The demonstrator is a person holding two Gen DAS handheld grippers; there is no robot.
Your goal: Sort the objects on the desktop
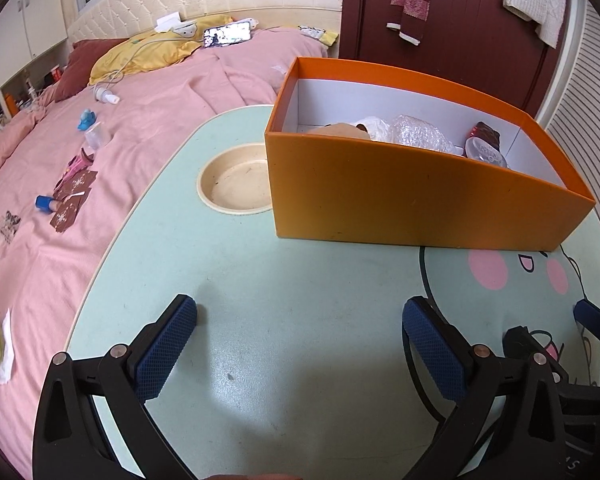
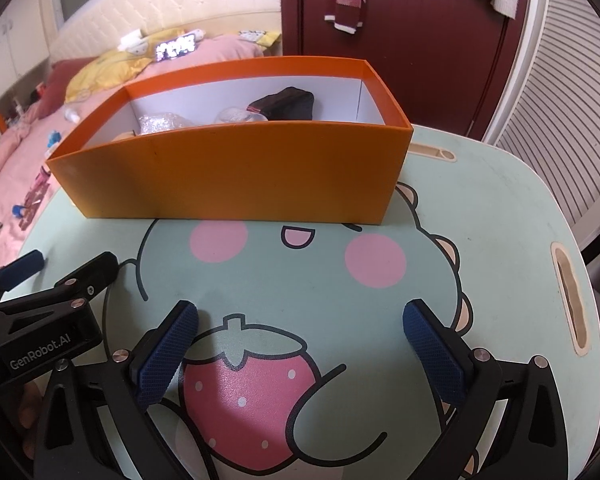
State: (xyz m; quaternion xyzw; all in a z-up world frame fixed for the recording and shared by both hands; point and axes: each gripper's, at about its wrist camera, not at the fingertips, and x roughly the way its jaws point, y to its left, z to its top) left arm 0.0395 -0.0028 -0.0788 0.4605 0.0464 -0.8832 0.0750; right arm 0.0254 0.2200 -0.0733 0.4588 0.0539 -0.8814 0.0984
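Both grippers: left gripper and right gripper hang side by side over the near half of the table, jaws spread wide, nothing between the blue ribbed pads.
Under them: pale green lap table with a printed cartoon face and a pink strawberry; no loose item lies on its top that I can see.
Straight ahead: open orange cardboard box with a white inside, standing on the far half of the table, its long axis running across both grippers' line of reach.
Inside the box: crumpled bubble wrap, a clear round lid, a dark wrapped packet, something tan at the left end.
Round recess: cream cup holder sunk in the table, just left of the box, empty.
Off the table: small things lie on the pink bedspread to the left, among them brown snowflake packets and a blue-capped little bottle.
Nearer hand: the left one, by my judgement, since whatever is left to sort lies on its side, well apart from the right.
Task so far: looks largely done on the table itself.
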